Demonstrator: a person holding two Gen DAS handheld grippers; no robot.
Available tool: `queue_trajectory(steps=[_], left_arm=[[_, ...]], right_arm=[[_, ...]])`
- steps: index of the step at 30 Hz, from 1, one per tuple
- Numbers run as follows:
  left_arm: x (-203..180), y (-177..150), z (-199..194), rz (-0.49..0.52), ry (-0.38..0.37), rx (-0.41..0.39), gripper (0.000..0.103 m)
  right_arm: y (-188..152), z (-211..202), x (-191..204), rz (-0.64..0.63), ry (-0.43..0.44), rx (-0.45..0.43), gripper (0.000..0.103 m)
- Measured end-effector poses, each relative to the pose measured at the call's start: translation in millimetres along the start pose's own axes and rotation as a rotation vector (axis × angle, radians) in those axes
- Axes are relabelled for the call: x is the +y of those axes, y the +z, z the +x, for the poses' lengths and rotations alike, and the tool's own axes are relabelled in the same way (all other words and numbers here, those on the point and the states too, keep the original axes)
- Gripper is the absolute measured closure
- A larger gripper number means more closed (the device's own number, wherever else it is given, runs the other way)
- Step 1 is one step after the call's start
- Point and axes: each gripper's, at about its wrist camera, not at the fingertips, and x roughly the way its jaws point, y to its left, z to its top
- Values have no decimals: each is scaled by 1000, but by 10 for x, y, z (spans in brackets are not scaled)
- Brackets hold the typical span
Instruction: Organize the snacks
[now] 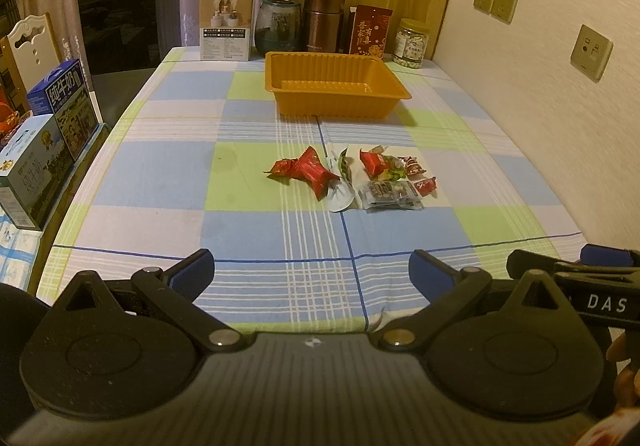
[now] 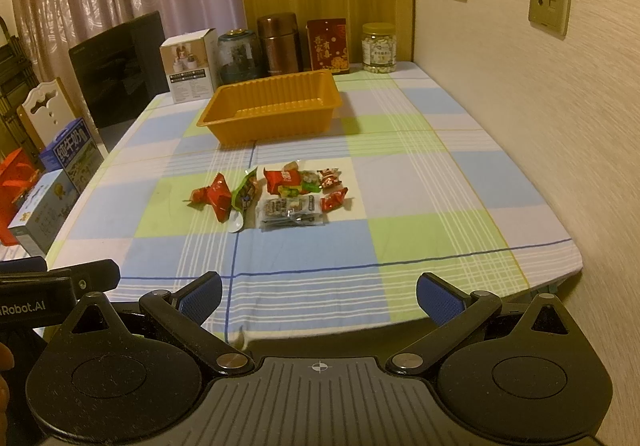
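With both the left gripper [image 1: 311,272] and the right gripper [image 2: 319,294] hanging released over the near table [image 1: 168,182] edge, I'd reach for an outlying red packet [image 2: 334,199] first, since the snacks [image 1: 352,178] sit mid-table, short of the empty orange tray [image 1: 336,86].

Snack packets [image 1: 352,178] lie mid-table — tray [image 1: 280,86] behind them (jars [image 1: 410,44] farther back).

Left claw [image 1: 311,274]: jaws spread wide, nothing between the blue pads [image 1: 192,274], level, pointing forward.
Right claw [image 2: 319,296]: jaws spread wide, empty, level, just beside the left one.
Hand [image 1: 624,374]: partly seen gripping the right handle.
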Motion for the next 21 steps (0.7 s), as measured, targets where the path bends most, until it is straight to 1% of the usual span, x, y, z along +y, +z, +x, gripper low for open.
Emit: queue_trajectory(steps=[21], left_arm=[[-1,-18,8,0,0,1,0]], right_arm=[[-6,6,6,1,-1,0,0]])
